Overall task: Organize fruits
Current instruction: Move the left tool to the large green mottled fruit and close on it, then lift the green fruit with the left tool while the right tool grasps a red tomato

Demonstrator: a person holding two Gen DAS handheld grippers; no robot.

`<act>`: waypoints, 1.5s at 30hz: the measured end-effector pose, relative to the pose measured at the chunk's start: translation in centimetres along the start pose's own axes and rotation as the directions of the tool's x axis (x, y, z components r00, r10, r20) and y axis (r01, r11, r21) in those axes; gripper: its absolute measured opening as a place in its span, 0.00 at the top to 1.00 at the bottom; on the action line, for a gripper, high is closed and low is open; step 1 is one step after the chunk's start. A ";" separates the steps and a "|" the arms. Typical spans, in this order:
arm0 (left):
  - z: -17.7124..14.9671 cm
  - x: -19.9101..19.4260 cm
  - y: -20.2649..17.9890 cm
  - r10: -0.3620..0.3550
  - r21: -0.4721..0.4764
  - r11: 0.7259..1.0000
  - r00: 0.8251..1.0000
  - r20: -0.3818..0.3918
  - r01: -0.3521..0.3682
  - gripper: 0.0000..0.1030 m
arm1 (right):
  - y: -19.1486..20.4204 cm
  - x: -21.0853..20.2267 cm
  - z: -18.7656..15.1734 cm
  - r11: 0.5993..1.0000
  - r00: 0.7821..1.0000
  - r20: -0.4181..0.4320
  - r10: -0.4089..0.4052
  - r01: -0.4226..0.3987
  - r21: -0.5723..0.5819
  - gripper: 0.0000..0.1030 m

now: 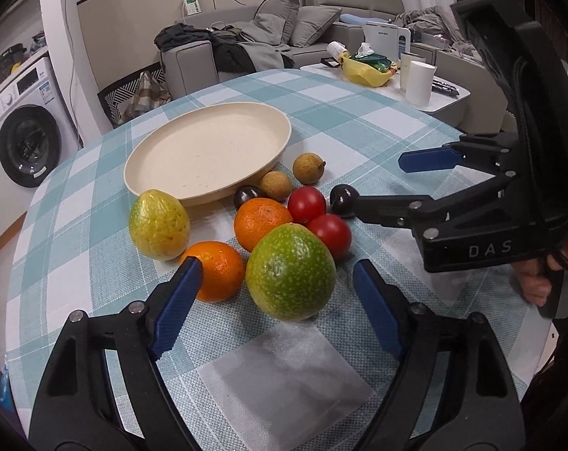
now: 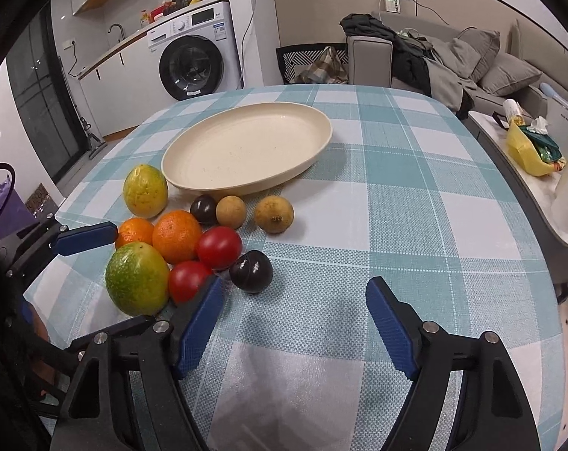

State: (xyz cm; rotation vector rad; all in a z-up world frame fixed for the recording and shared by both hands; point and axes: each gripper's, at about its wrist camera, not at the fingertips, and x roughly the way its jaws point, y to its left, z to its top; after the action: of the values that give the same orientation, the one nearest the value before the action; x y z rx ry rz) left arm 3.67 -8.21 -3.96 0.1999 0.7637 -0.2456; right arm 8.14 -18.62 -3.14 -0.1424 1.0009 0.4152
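- The desk (image 2: 415,203), under a teal-and-white checked cloth, carries everything.
- The cream plate (image 2: 193,158) sits empty behind the fruit; nothing is sorted onto it yet, so I judge the task to be at its first pick.
- The near green mango (image 1: 290,272) lies between the spread fingers of the left gripper (image 1: 274,312), neither pad pressing it. The left pad touches or overlaps the near orange (image 1: 220,268); I cannot tell which.
- The yellow-green mango (image 1: 159,224) lies just beside the plate's rim.
- The second orange (image 1: 261,221) sits against the near mango.
- Two red tomatoes (image 1: 306,204) touch each other.
- Two brown longans (image 1: 308,167) lie near the plate.
- The dark plum (image 2: 251,271) sits just beyond the right gripper (image 2: 295,319), whose jaws stand wide and empty.
- Next, likely: the left gripper moves forward around the mango, clear of the orange, then clamps and lifts it to the plate.
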 end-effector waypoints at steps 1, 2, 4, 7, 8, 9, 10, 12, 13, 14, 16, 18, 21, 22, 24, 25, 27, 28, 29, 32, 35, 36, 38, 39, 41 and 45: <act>0.0 0.1 -0.1 0.006 0.004 1.000 1.000 -0.003 -0.006 0.22 | 0.0 0.0 0.0 1.000 1.000 -0.001 0.000 0.000 0.000 0.22; 0.1 0.1 -0.2 0.010 0.008 1.000 1.000 -0.004 -0.010 0.22 | -0.1 0.1 0.0 1.000 1.000 -0.001 0.000 0.000 -0.001 0.22; 0.1 0.2 -0.4 0.024 0.018 1.000 1.000 -0.009 -0.024 0.22 | -0.1 0.1 0.0 1.000 1.000 0.000 0.000 0.000 -0.001 0.22; 0.1 0.2 -0.8 0.040 0.039 0.998 0.999 -0.014 -0.040 0.22 | -0.2 0.0 0.0 1.000 1.000 0.000 0.001 -0.001 0.001 0.22; 0.1 0.2 -1.0 0.047 0.047 0.998 0.999 -0.014 -0.046 0.23 | -0.2 0.0 0.0 1.000 1.000 -0.001 0.002 -0.002 0.001 0.22; 0.1 0.2 -1.1 0.051 0.056 0.997 0.999 -0.013 -0.051 0.26 | -0.2 0.1 0.1 1.000 1.000 0.000 0.003 -0.003 0.002 0.22; 0.1 0.2 -1.3 0.055 0.065 0.996 0.998 -0.009 -0.054 0.27 | -0.2 0.0 0.0 1.000 1.000 -0.001 0.004 -0.004 0.000 0.22; 0.1 0.1 -1.5 0.065 0.080 0.995 0.998 0.001 -0.065 0.36 | -0.2 0.1 0.1 1.000 1.000 -0.002 0.004 -0.004 -0.001 0.22; 0.1 0.1 -1.6 0.068 0.086 0.994 0.998 0.005 -0.068 0.37 | -0.2 0.1 0.1 1.000 1.000 -0.003 0.003 -0.003 -0.001 0.22; 0.1 0.0 -1.6 0.073 0.087 0.994 0.997 0.007 -0.073 0.41 | -0.2 0.1 0.1 1.000 1.000 -0.004 0.004 -0.004 -0.002 0.22; 0.1 -0.1 -1.6 0.075 0.085 0.993 0.997 0.012 -0.076 0.45 | -0.2 0.2 0.2 1.000 1.000 -0.005 0.004 -0.004 -0.001 0.22; 0.1 -0.1 -1.4 0.069 0.083 0.994 0.998 0.011 -0.070 0.45 | -0.1 0.1 0.2 1.000 1.000 -0.004 0.005 -0.005 -0.003 0.22; 0.0 -0.1 -1.4 0.070 0.078 0.994 0.997 0.012 -0.071 0.45 | 0.0 0.2 0.1 1.000 1.000 -0.003 0.006 -0.006 -0.005 0.22; 0.0 -0.1 -1.4 0.070 0.078 0.994 0.997 0.013 -0.071 0.45 | 0.0 0.2 0.1 1.000 1.000 -0.003 0.006 -0.006 -0.004 0.22; 0.0 -0.1 -1.3 0.063 0.080 0.995 0.998 0.014 -0.064 0.48 | -0.1 0.2 0.1 1.000 1.000 -0.004 0.007 -0.007 -0.003 0.22; 0.0 -0.3 -1.3 0.056 0.080 0.995 0.998 0.016 -0.057 0.50 | -0.1 0.2 0.0 1.000 1.000 -0.005 0.006 -0.006 -0.003 0.22; 0.0 -0.2 -1.2 0.031 0.067 0.997 0.999 0.011 -0.031 0.55 | -0.1 0.3 0.1 1.000 1.000 -0.006 0.011 -0.011 -0.001 0.22; 0.0 -0.2 -1.1 0.028 0.062 0.998 1.000 0.010 -0.029 0.55 | -0.1 0.3 0.0 1.000 1.000 -0.005 0.011 -0.011 0.000 0.22; 0.0 -0.2 -1.1 0.025 0.059 0.998 1.000 0.011 -0.026 0.55 | -0.1 0.3 0.1 1.000 1.000 -0.005 0.011 -0.011 0.000 0.22; 0.1 -0.2 -0.9 0.013 0.048 0.999 1.000 0.007 -0.013 0.55 | -0.1 0.3 0.1 1.000 1.000 -0.005 0.012 -0.012 0.000 0.22; 0.0 -0.3 -0.7 0.002 0.034 0.999 1.000 0.003 -0.003 0.55 | -0.2 0.3 0.1 1.000 1.000 -0.005 0.013 -0.013 0.003 0.22; 0.0 -0.4 -0.7 -0.001 0.030 1.000 1.000 0.002 0.001 0.55 | -0.2 0.3 0.1 1.000 1.000 -0.005 0.014 -0.013 0.003 0.22; -0.1 -0.5 -0.6 -0.006 0.024 1.000 1.000 0.003 0.006 0.55 | -0.2 0.3 0.0 1.000 1.000 -0.005 0.014 -0.014 0.002 0.22; -0.2 -0.5 -0.5 -0.007 0.020 1.000 1.000 0.003 0.007 0.55 | -0.2 0.3 0.1 1.000 1.000 -0.004 0.015 -0.015 0.001 0.22; -0.2 -0.5 -0.4 -0.011 0.009 1.000 1.000 0.005 0.011 0.55 | -0.2 0.3 0.0 1.000 1.000 -0.004 0.022 -0.022 0.002 0.22; -0.4 -0.6 -0.1 -0.019 -0.012 1.000 1.000 0.009 0.019 0.55 | -0.4 0.4 0.0 0.999 0.999 -0.007 0.051 -0.051 0.010 0.22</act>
State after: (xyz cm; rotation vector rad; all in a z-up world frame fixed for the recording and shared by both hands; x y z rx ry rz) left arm 2.95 -8.06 -3.78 0.1798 0.7579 -0.2592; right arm 8.47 -18.84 -3.51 -0.1103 1.0151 0.4566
